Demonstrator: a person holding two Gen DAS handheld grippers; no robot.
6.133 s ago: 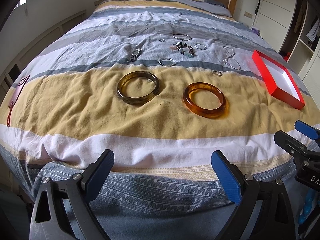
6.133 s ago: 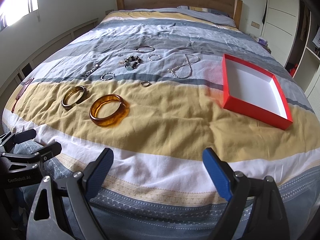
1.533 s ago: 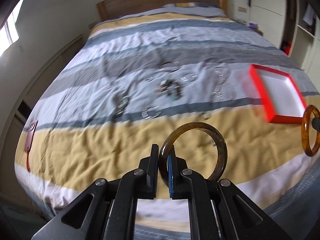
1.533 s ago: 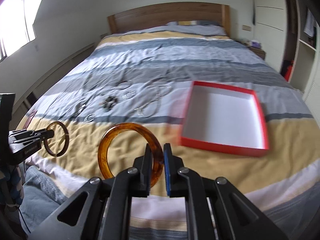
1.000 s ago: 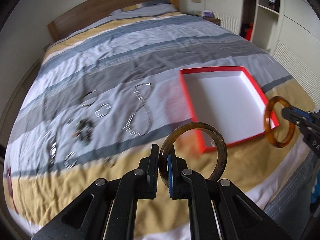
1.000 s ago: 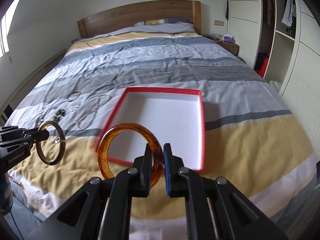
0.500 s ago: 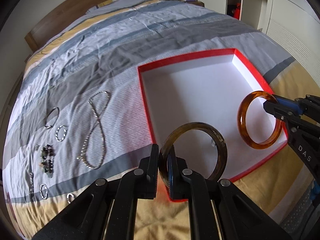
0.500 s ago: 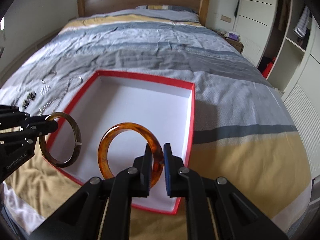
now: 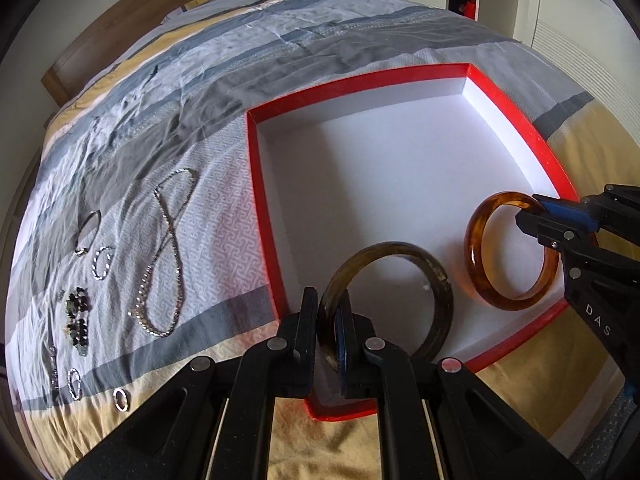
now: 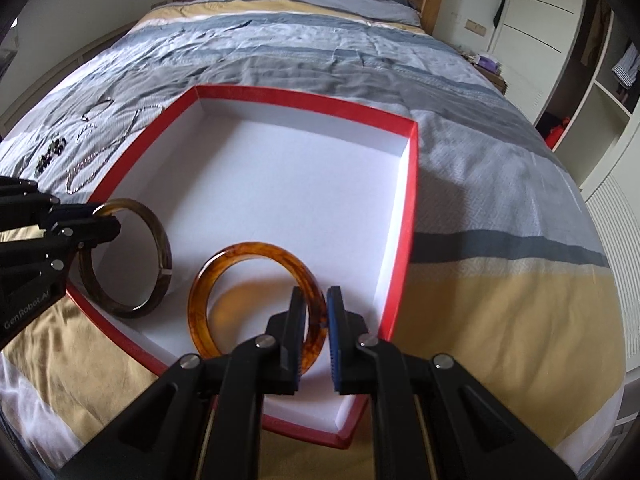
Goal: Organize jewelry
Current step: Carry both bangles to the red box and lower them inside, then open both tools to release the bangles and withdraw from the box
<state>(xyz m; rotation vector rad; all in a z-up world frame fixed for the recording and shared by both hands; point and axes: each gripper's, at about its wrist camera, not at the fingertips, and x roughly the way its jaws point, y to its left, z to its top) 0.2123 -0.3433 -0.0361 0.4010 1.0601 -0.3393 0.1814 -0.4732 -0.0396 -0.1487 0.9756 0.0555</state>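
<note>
The left tongs [image 9: 327, 320] are closed on the rim of a dark olive-brown bangle [image 9: 434, 280], which stands upright on edge over the near left corner of the red box [image 9: 262, 216]; the left gripper's log change is slight, and the pads still press on the ring. In the right wrist view the same bangle [image 10: 160, 252] shows a small pale band on its rim, and its lower edge sits at or just above the white floor of the box (I cannot tell whether it touches). The right tongs [image 10: 314, 322] are clamped on an amber, tortoiseshell-patterned bangle [image 10: 208, 280], also held upright, just beside the dark one and nearer the box's right wall; an orange glow falls on the white lining beneath it. From the left wrist view the amber bangle [image 9: 476, 248] hangs inside the near right corner of the box. The red box [image 10: 404, 216] is shallow, open and white inside, lying on a bed [image 10: 500, 184] with a striped grey, white and yellow cover. To the left of the box on the cover lie a silver chain necklace [image 9: 160, 256] in a figure-of-eight, a thin silver bangle [image 9: 86, 232], a dark beaded piece [image 9: 78, 316] and a few small rings [image 9: 120, 399], all well apart from the box.
</note>
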